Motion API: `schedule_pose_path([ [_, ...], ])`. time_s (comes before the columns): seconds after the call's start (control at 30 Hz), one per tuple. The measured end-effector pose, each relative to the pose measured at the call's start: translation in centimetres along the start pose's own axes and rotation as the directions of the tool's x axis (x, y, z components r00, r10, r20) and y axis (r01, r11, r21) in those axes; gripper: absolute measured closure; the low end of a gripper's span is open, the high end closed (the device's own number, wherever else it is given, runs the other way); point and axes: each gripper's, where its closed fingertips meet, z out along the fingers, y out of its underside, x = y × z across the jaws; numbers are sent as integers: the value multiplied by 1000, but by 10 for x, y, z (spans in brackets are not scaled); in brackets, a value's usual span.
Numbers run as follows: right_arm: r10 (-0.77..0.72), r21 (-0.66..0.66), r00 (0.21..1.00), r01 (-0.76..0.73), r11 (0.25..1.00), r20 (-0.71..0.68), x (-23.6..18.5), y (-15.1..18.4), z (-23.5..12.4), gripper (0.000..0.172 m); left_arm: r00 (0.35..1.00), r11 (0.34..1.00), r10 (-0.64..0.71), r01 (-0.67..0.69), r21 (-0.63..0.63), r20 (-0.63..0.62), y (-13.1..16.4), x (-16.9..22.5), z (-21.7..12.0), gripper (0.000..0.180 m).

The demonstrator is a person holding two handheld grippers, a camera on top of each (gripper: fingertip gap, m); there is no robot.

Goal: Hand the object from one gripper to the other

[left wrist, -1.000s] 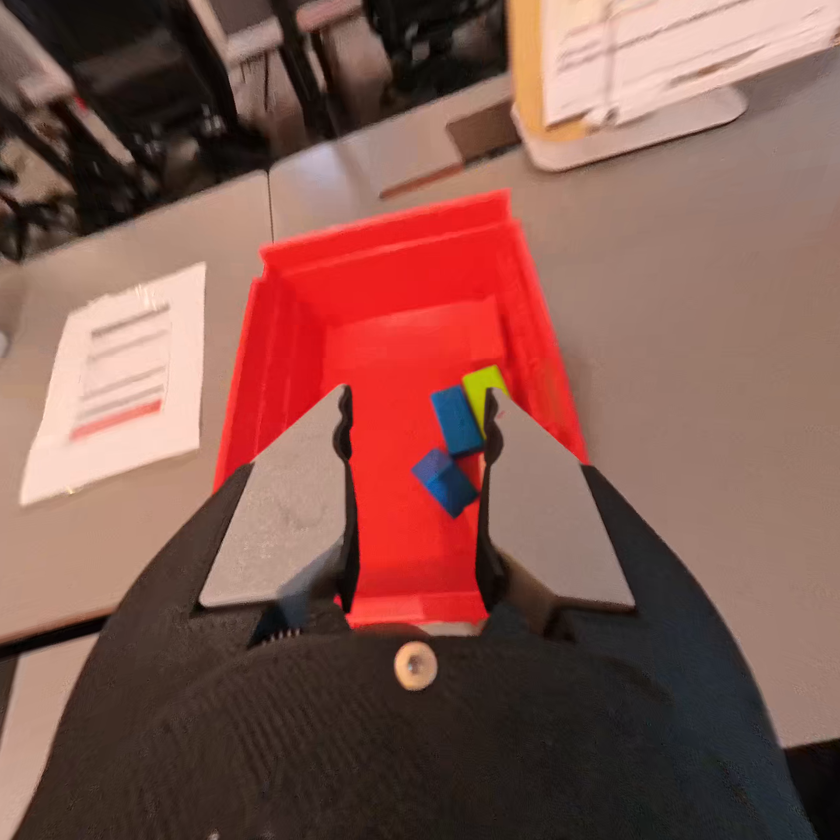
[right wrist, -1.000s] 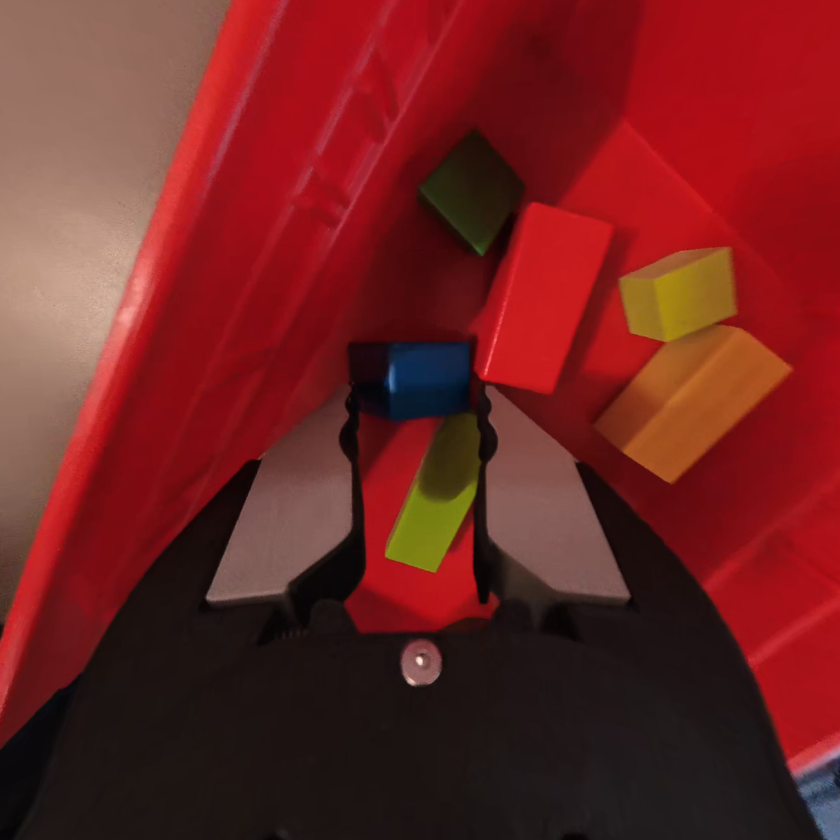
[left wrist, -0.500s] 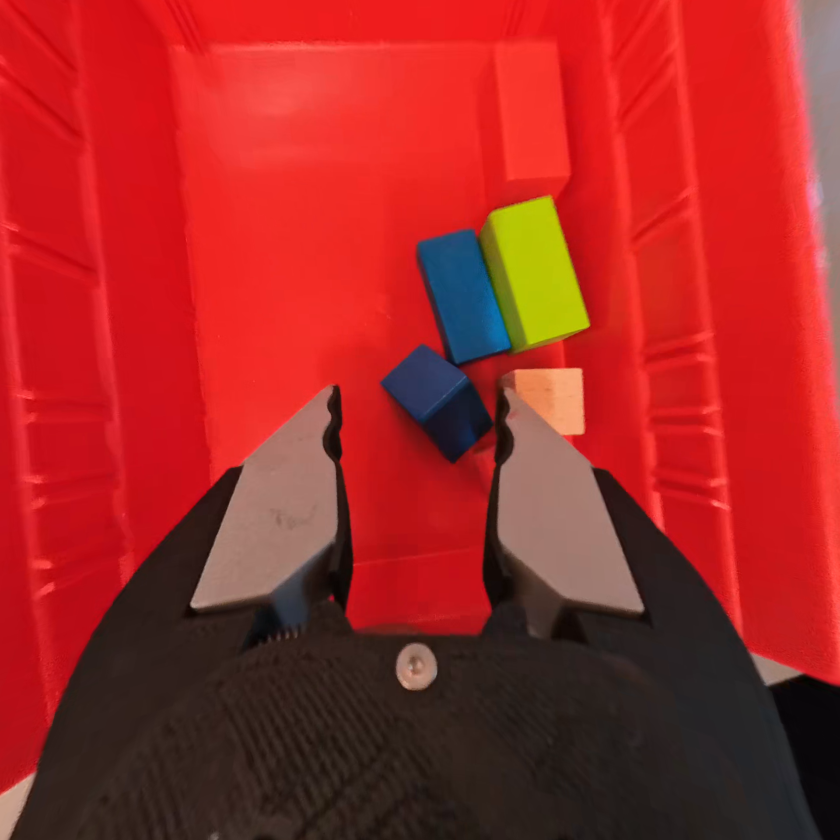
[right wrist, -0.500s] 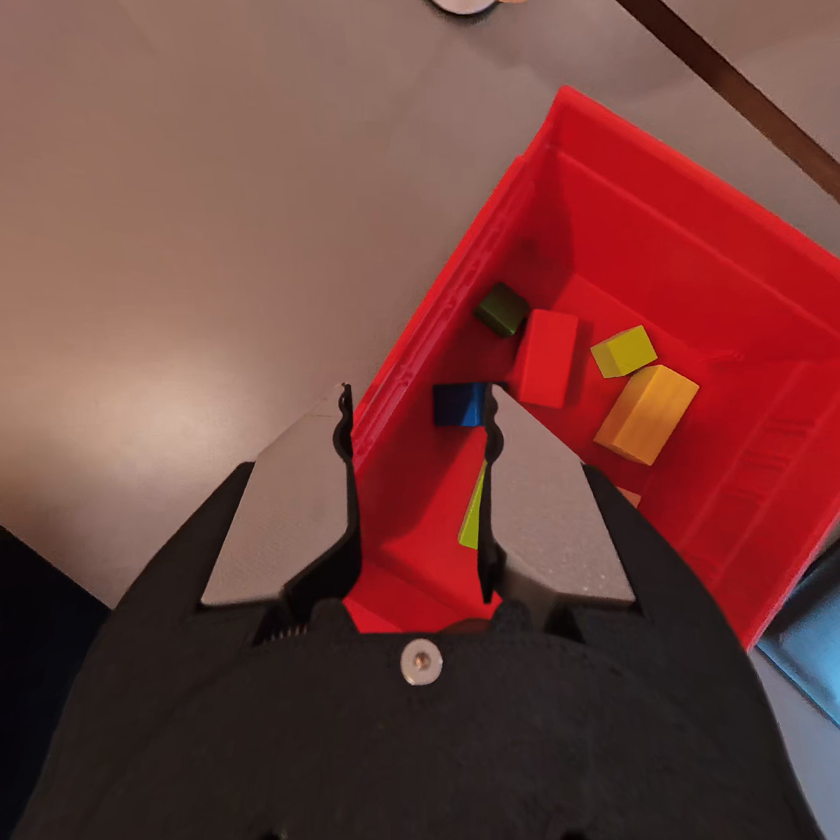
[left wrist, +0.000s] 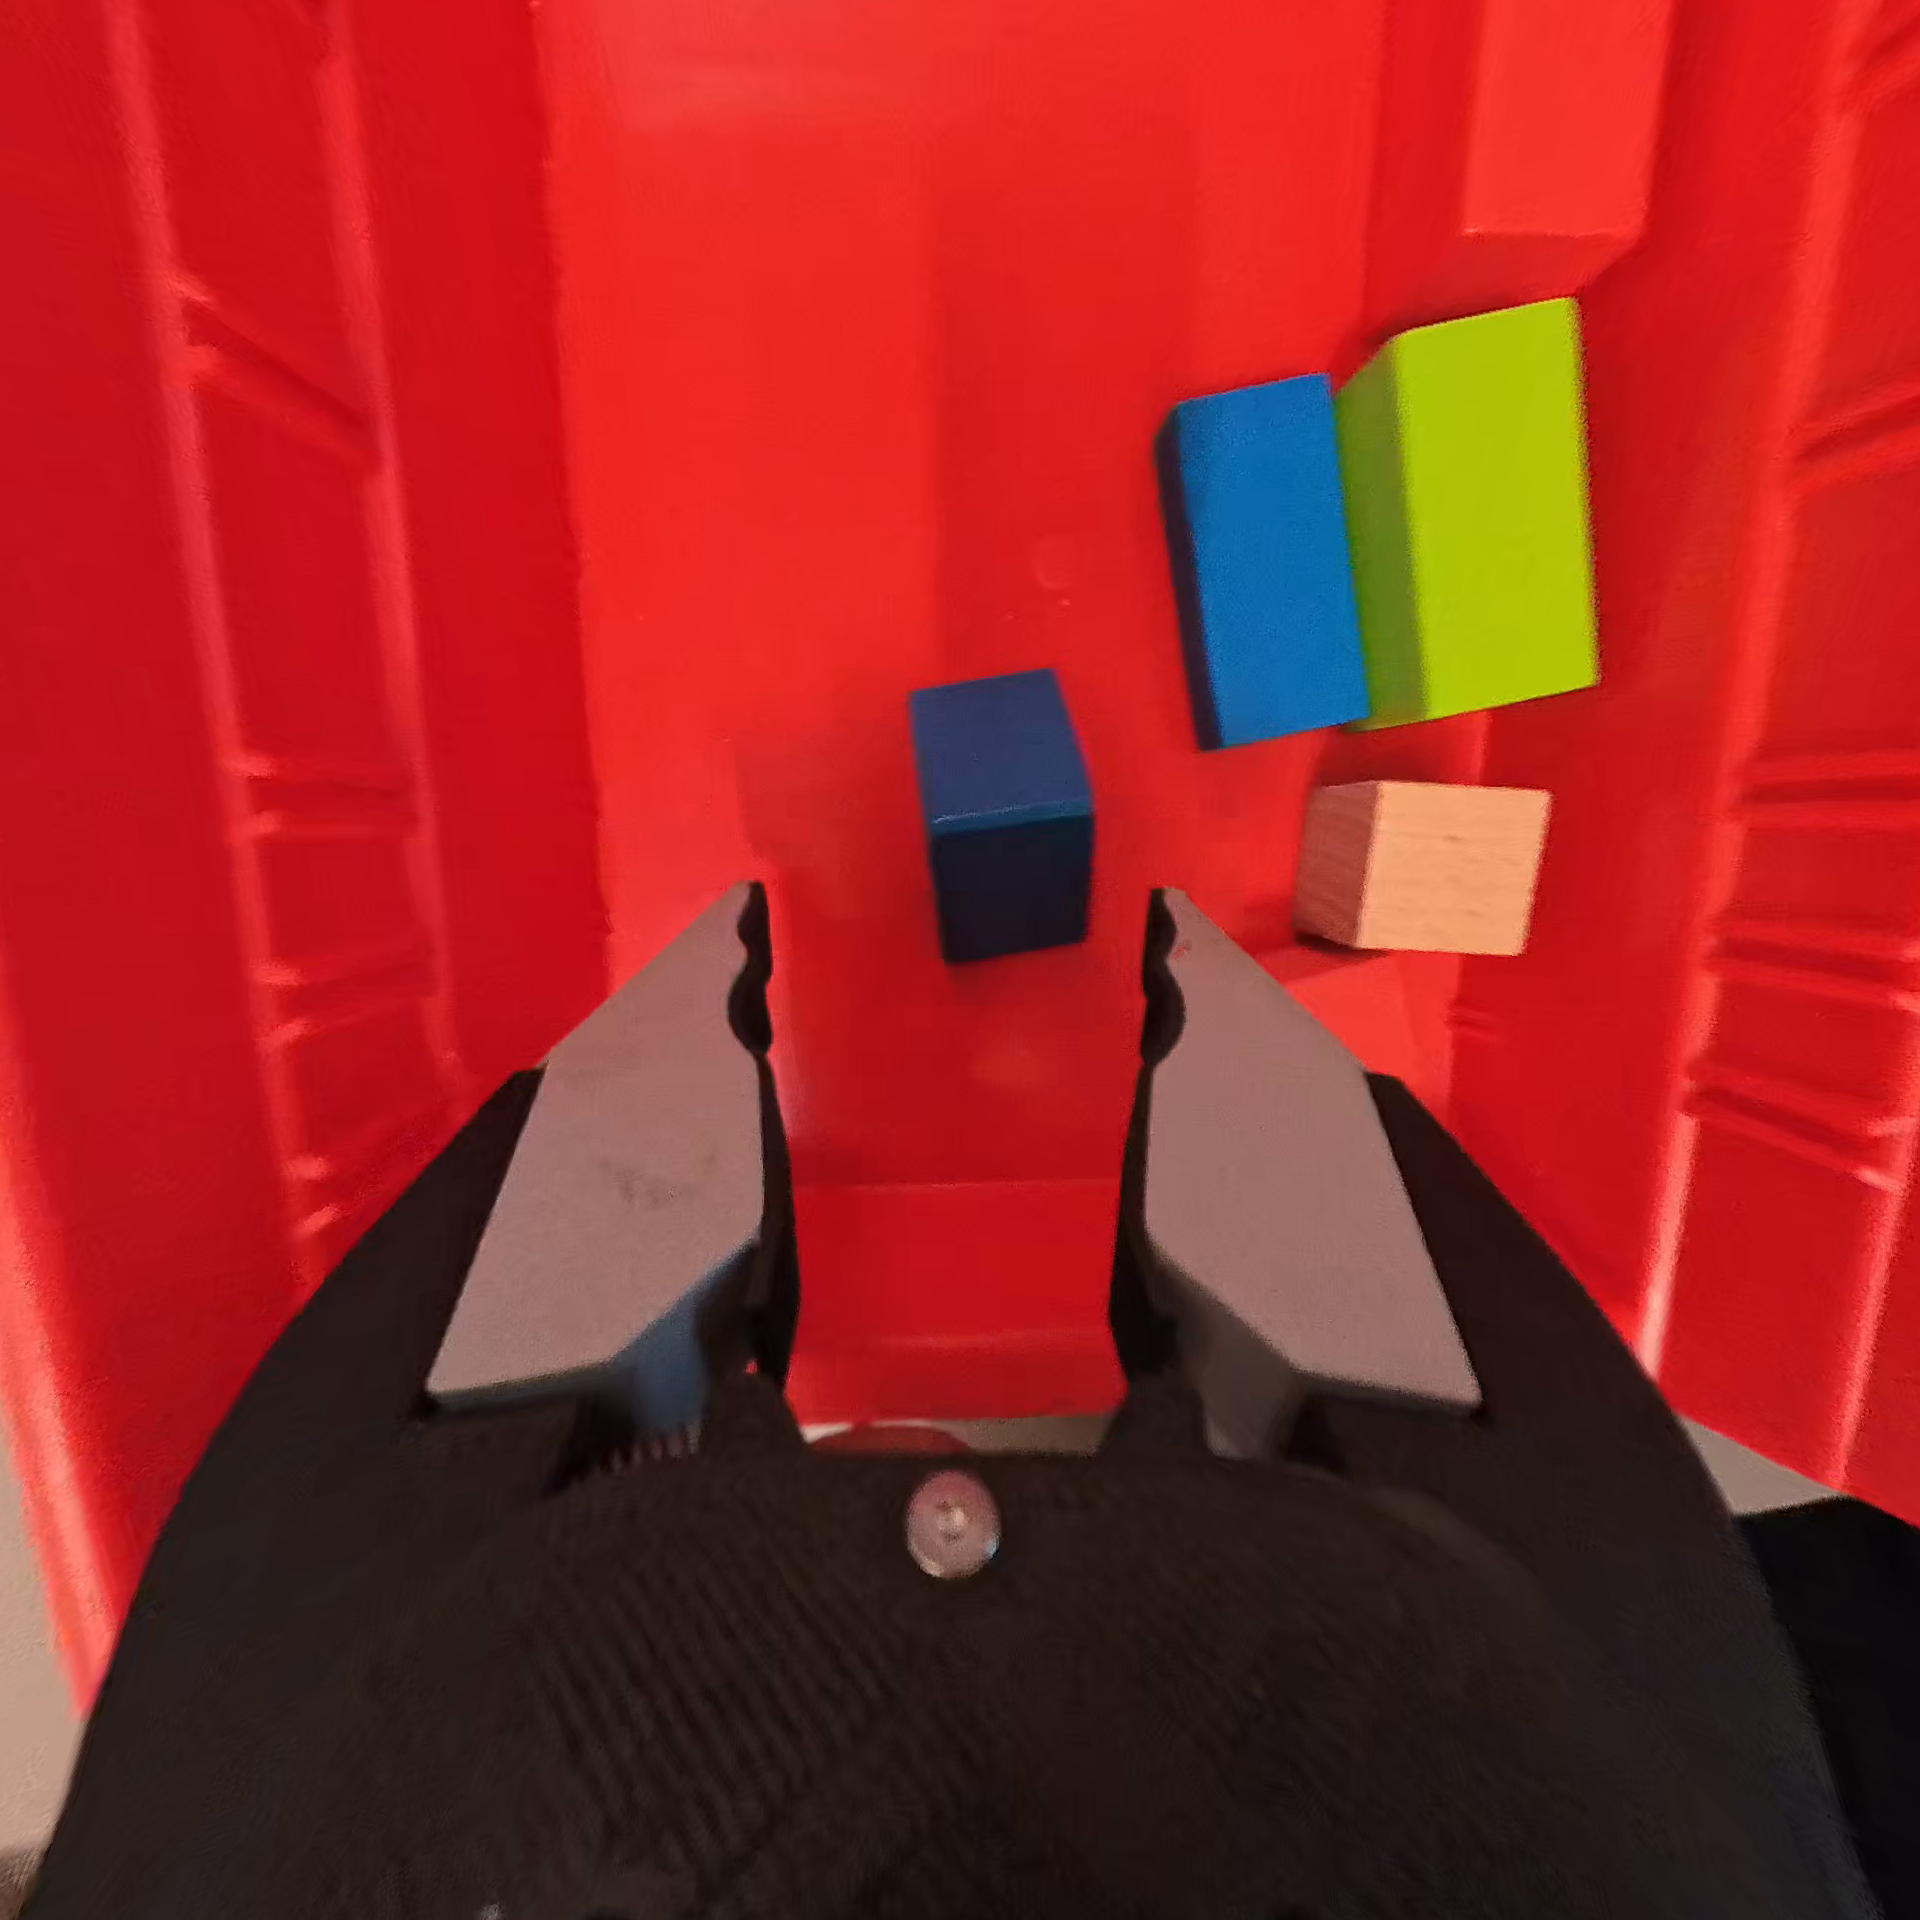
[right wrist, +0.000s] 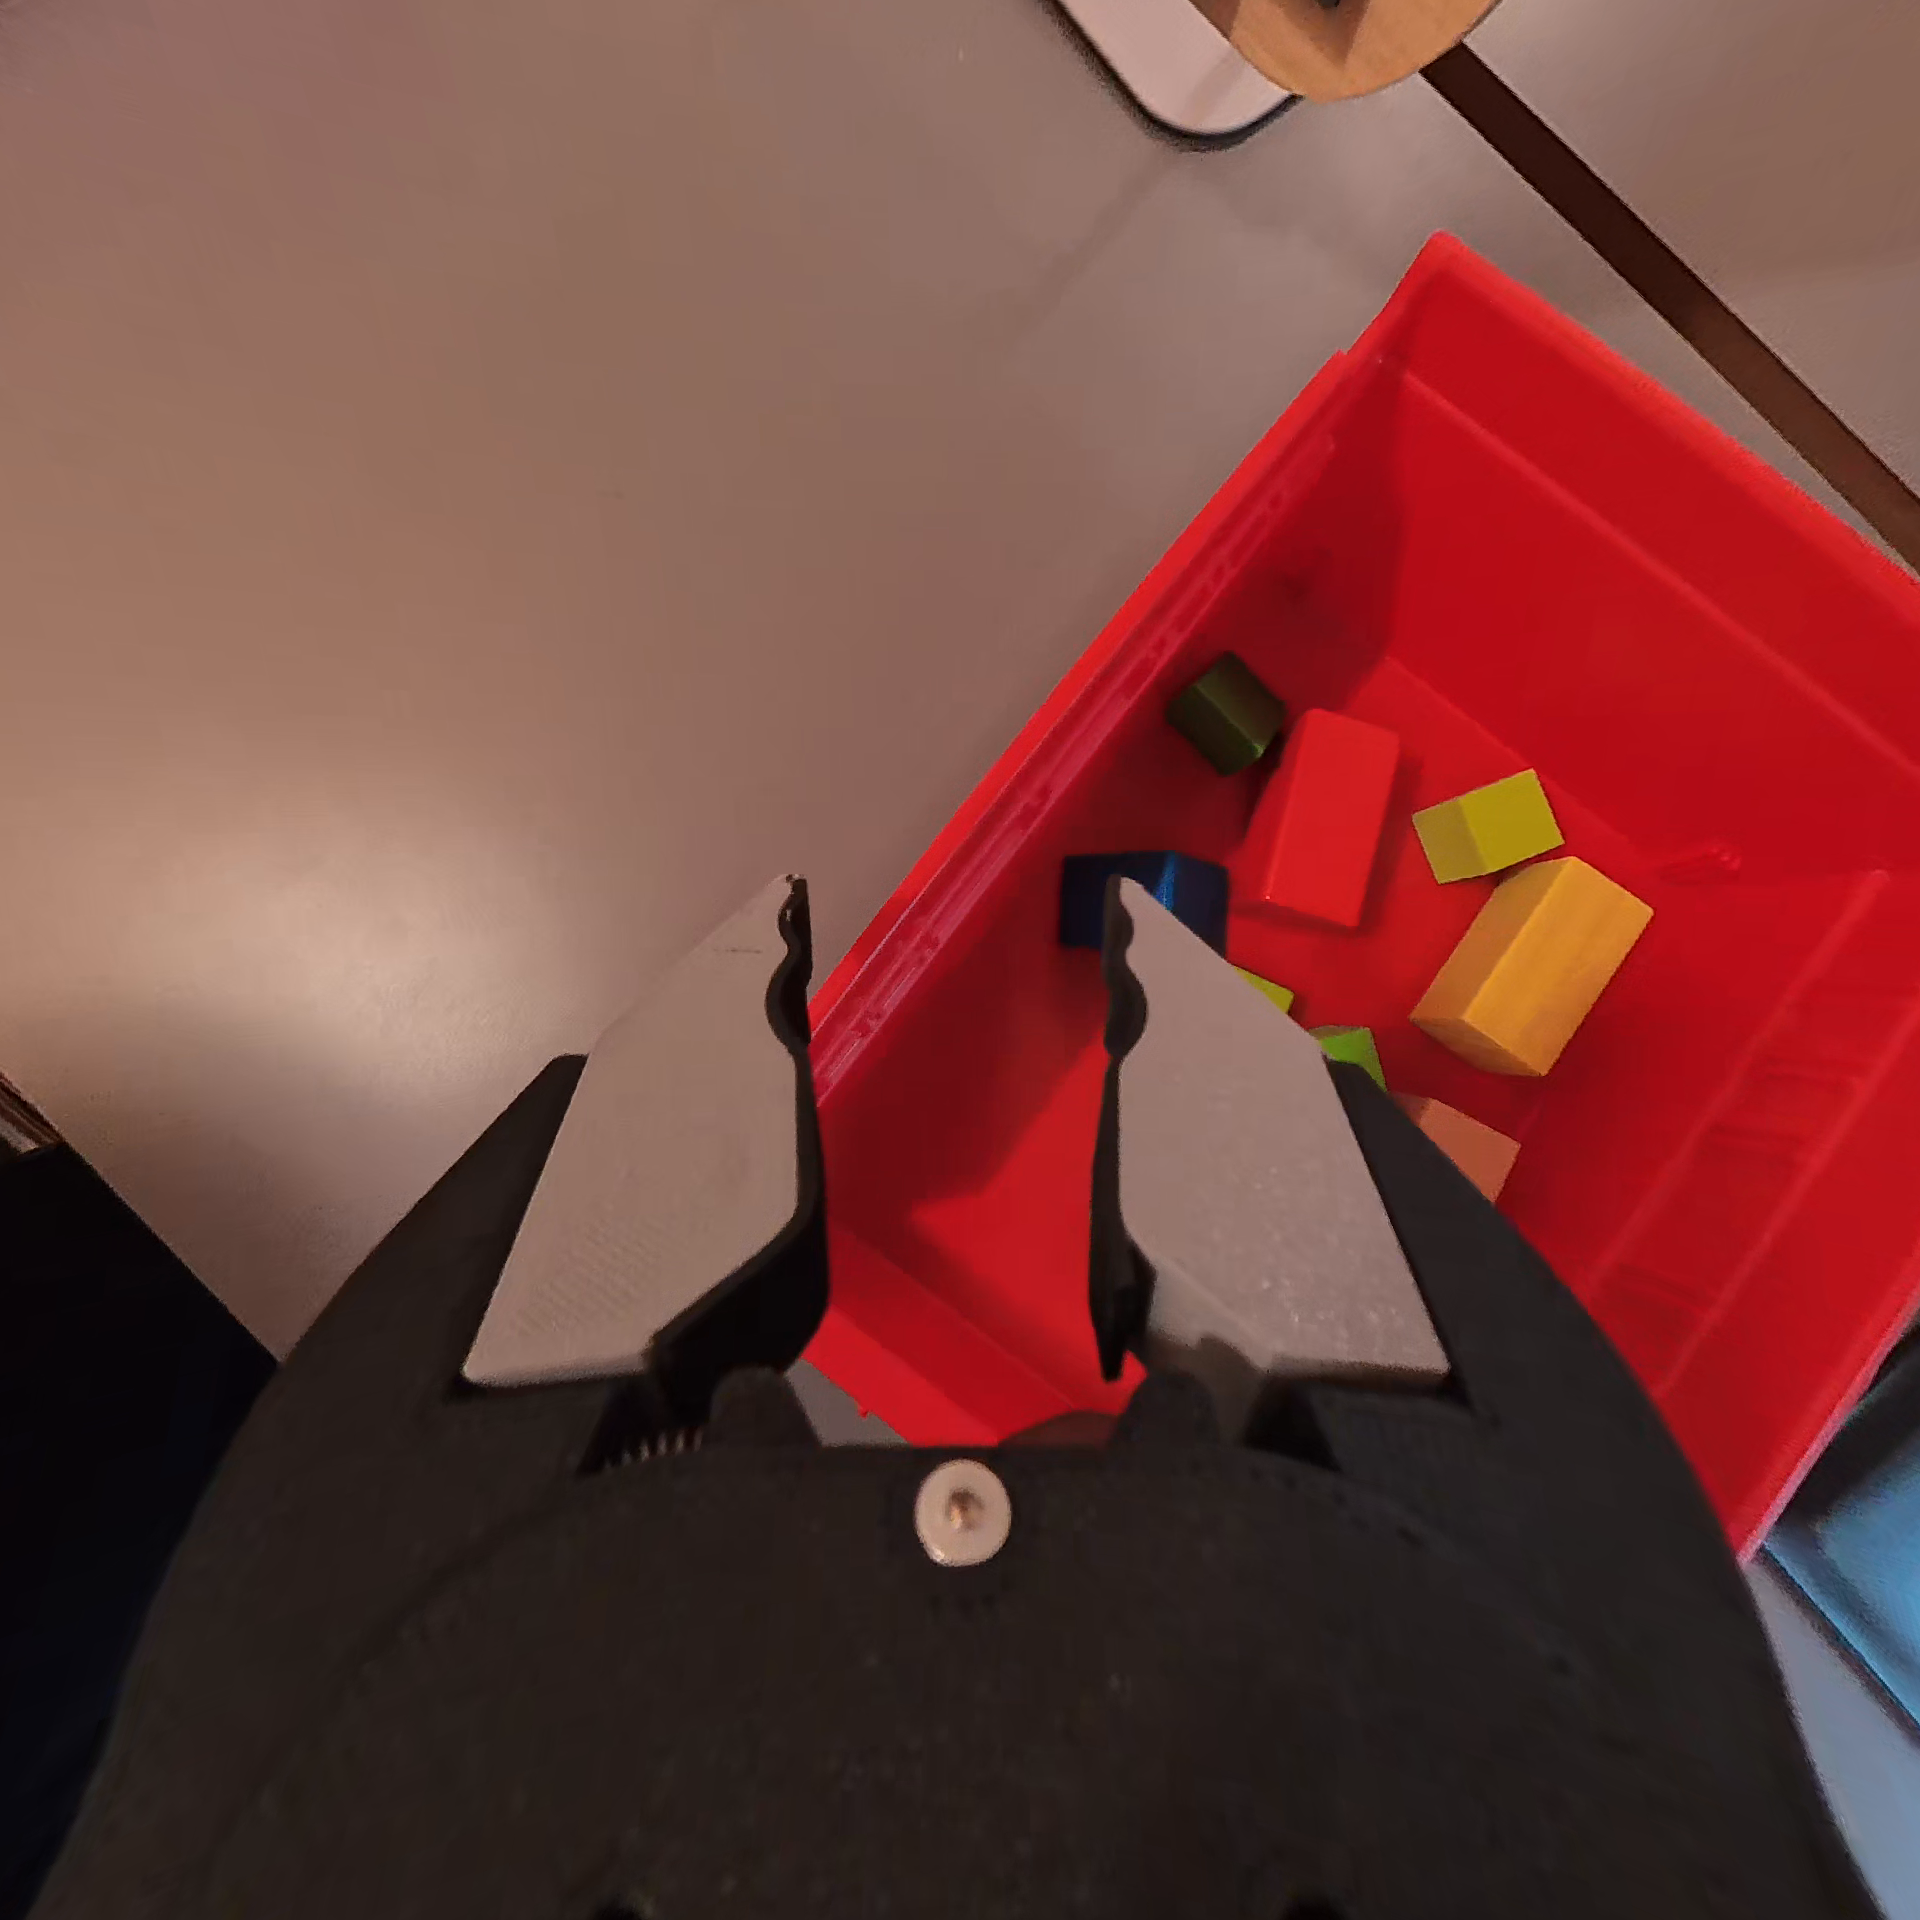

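Left gripper (left wrist: pixel 956 925): jaws wide apart, gripping nothing, pointing down into a red plastic bin (left wrist: pixel 312 727).
Task object: small dark blue wooden cube (left wrist: pixel 1003 816) on the bin floor, just ahead of the fingertips, between their lines, untouched.
Ahead to the right: light blue wooden block (left wrist: pixel 1262 561) touching a lime green wooden block (left wrist: pixel 1475 509); nearer, a plain wooden cube (left wrist: pixel 1423 868).
Right gripper (right wrist: pixel 951 914): jaws apart, bare, above the rim of another red plastic bin (right wrist: pixel 1558 436) holding coloured blocks, on a grey table (right wrist: pixel 520 416).
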Motion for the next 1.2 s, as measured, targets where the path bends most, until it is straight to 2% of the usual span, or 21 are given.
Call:
schedule_pose_path([
  [0.1,-13,29,1000,13,999,11,-5,1,-3,118,1000,1000,14,-14,-28,-1,-1,4,12,118],
  [0.17,-25,49,1000,24,999,15,-10,0,-7,118,997,998,55,-53,-22,49,-4,-3,16,153],
  [0.23,-31,81,999,29,996,17,-17,-2,-15,118,994,996,93,-92,-22,60,-8,0,14,153],
  [0.3,-29,144,998,22,989,49,-32,-12,-24,118,980,978,171,-181,103,103,-30,12,-4,153],
  [0.37,-50,218,990,21,976,129,-60,-27,-32,116,955,932,244,-279,231,167,-55,37,-37,153],
  [0.47,-107,319,960,19,947,260,-112,-59,-35,100,875,760,430,-484,433,224,-90,127,-94,153],
  [0.53,-135,359,931,5,934,339,-148,-81,-33,99,777,610,542,-625,486,319,-101,194,-121,152],
  [0.63,-163,398,880,-32,917,447,-196,-112,-27,95,623,408,649,-769,493,435,-100,288,-136,153],
  [0.7,-159,396,870,-44,917,466,-211,-124,-18,90,554,327,697,-810,486,454,-95,335,-132,152],
  [0.8,-132,389,843,-97,916,521,-219,-128,-12,97,493,260,736,-839,479,464,-90,375,-121,152],
  [0.83,-114,378,843,-111,919,525,-216,-126,-8,105,485,244,745,-838,489,458,-89,384,-118,152],
  [0.9,-96,357,832,-128,925,546,-213,-118,-1,131,467,216,772,-830,513,430,-83,401,-114,152],
  [1.0,-77,352,790,-182,918,608,-208,-110,-3,140,458,197,767,-835,514,449,-83,410,-106,152],
  [1.07,-64,356,807,-187,916,587,-193,-103,-8,144,480,246,780,-825,509,401,-79,408,-97,153],
  [1.13,-41,371,856,-181,911,516,-156,-95,-21,144,531,318,786,-786,530,316,-71,399,-94,123],
  [1.2,10,345,887,-190,919,462,-107,-77,-40,144,610,404,763,-708,580,214,-63,380,-102,126],
])
